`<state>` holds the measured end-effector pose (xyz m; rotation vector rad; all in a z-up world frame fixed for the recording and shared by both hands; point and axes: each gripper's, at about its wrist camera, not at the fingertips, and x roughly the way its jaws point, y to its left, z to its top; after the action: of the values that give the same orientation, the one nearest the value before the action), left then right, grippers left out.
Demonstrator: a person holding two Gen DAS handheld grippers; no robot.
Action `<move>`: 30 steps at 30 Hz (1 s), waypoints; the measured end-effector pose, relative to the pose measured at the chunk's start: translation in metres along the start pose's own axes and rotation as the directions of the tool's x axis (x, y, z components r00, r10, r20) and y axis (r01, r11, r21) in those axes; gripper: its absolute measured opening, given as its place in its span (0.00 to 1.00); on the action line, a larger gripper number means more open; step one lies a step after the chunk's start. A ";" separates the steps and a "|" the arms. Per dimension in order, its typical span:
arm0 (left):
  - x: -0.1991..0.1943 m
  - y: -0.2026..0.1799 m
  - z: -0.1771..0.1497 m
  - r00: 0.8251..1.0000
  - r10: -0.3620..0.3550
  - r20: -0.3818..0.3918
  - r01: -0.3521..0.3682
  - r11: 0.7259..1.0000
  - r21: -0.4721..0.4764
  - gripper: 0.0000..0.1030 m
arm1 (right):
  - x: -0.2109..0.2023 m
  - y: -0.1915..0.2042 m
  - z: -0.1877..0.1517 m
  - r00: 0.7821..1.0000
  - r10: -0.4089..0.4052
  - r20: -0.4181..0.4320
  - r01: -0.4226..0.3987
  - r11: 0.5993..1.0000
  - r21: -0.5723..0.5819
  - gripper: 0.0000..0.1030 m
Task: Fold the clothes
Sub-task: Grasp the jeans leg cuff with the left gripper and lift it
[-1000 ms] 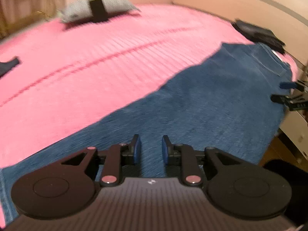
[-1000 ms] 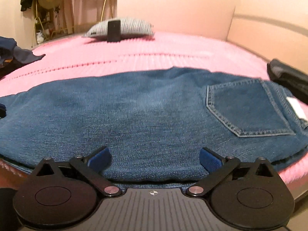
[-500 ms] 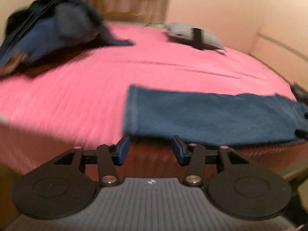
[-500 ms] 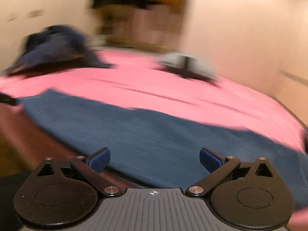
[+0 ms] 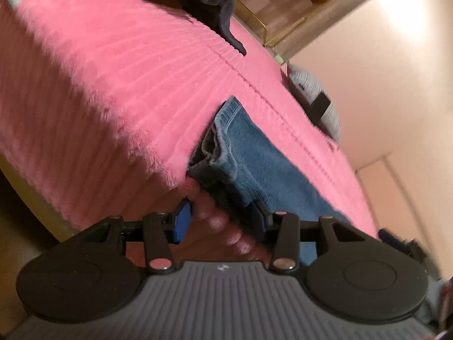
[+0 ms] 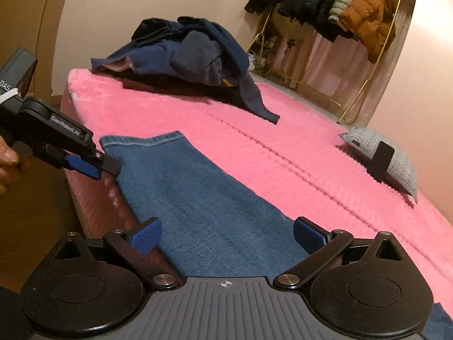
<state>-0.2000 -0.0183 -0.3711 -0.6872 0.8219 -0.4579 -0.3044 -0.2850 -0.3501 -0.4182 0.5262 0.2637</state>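
Right wrist view: a pink bed [image 6: 283, 153] fills the room's middle, and a pair of blue jeans [image 6: 203, 198] lies flat along its near edge, long axis running from the hem at far left back under the right tool [image 6: 226, 238]. That tool hovers over the mid-leg with jaws spread wide, nothing between them. The left tool [image 6: 99, 167] sits right at the hem's outer corner, the nearer of the two to the cuff; in the left wrist view its pads are moderately apart, with the bed edge and the leg opening [image 5: 215, 147] just ahead, and whether denim is caught cannot be told. A heap of dark clothes [image 6: 184, 56] rests well beyond the hem, a grey pillow [image 6: 390, 155] far right; neither blocks the leg. A coat rack [image 6: 339, 5] stands behind.
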 end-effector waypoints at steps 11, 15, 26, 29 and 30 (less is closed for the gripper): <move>-0.010 -0.020 -0.006 1.000 -0.023 0.011 0.023 1.000 -0.011 0.33 | 0.001 -0.019 -0.016 0.999 -0.023 -0.027 0.026 0.992 0.120 0.98; -0.005 -0.018 -0.009 1.000 -0.023 0.017 0.024 0.999 -0.035 0.33 | -0.003 -0.022 -0.020 0.999 -0.027 -0.029 0.031 0.991 0.134 0.98; 0.012 -0.014 -0.016 0.999 -0.024 0.038 0.028 0.996 -0.087 0.18 | -0.029 -0.027 -0.031 0.997 -0.068 -0.021 0.071 0.985 0.160 0.98; 0.017 -0.014 -0.017 0.999 -0.025 0.046 0.029 0.995 -0.099 0.18 | -0.036 -0.029 -0.034 0.996 -0.085 -0.019 0.087 0.982 0.169 0.98; 0.019 -0.013 -0.018 0.999 -0.025 0.048 0.029 0.994 -0.102 0.18 | -0.039 -0.030 -0.035 0.996 -0.090 -0.018 0.092 0.981 0.173 0.98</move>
<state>-0.2042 -0.0457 -0.3796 -0.8028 0.7966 -0.4243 -0.3415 -0.3328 -0.3475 -0.2736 0.5339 0.1261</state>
